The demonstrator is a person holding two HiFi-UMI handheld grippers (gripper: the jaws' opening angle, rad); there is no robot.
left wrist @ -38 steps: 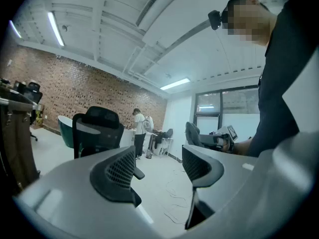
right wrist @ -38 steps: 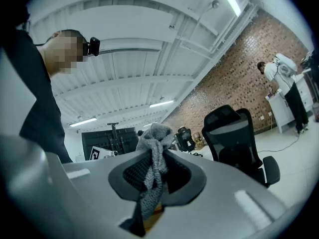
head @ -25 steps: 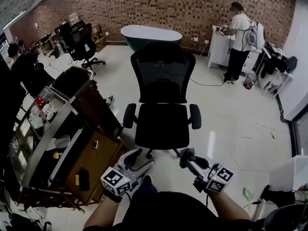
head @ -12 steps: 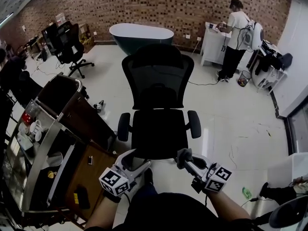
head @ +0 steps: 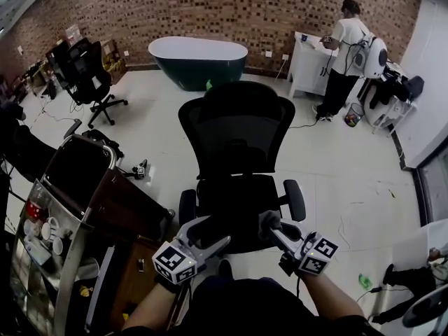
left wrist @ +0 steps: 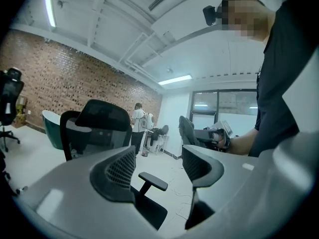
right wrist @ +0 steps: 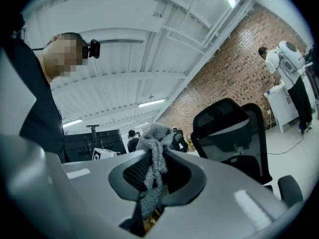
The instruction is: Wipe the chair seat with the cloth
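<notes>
A black mesh office chair (head: pixel 234 128) stands right in front of me, its seat (head: pixel 234 198) just beyond both grippers. My right gripper (head: pixel 268 222) is shut on a grey cloth (right wrist: pixel 152 166), which bunches above the jaws and hangs down between them; it hovers over the seat's front right edge. My left gripper (head: pixel 203 231) is open and holds nothing, level with the seat's front left. In the left gripper view the chair's backrest (left wrist: pixel 99 123), one armrest (left wrist: pixel 153 180) and the seat (left wrist: pixel 149 210) show past the open left gripper (left wrist: pixel 159 166).
A brown cart with a metal rail (head: pixel 105 194) stands close on the chair's left. Farther back are a dark green bathtub (head: pixel 196 61), another office chair (head: pixel 87 75), and a person (head: pixel 346 47) at a white counter by the brick wall.
The view has closed in on the chair. Both grippers, earlier over the floor in front of it, now reach the seat's front edge. The cloth stays clamped in the right gripper.
</notes>
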